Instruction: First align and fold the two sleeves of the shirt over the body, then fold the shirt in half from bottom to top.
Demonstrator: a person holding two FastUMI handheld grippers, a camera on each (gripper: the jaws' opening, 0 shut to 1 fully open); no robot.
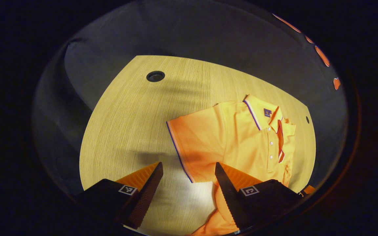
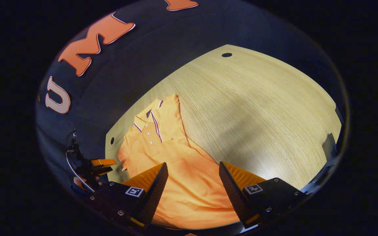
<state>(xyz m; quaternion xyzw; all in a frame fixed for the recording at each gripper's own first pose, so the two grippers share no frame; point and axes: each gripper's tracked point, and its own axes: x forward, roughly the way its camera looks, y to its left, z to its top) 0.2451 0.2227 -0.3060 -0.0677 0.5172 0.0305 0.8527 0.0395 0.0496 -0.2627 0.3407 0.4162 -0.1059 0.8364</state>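
Note:
An orange polo shirt lies face up on the wooden table, collar toward the far right. Its near sleeve is spread flat, and the striped hem runs down between my fingers. My left gripper hovers open just above that hem. In the right gripper view the shirt stretches from the collar down to the table's near edge. My right gripper is open over the lower body. A sleeve on the right of the placket seems to lie folded inward.
Round cable holes sit in the table top. Bare wood spreads right of the shirt. The left gripper and a hand holding it show at the table's left edge.

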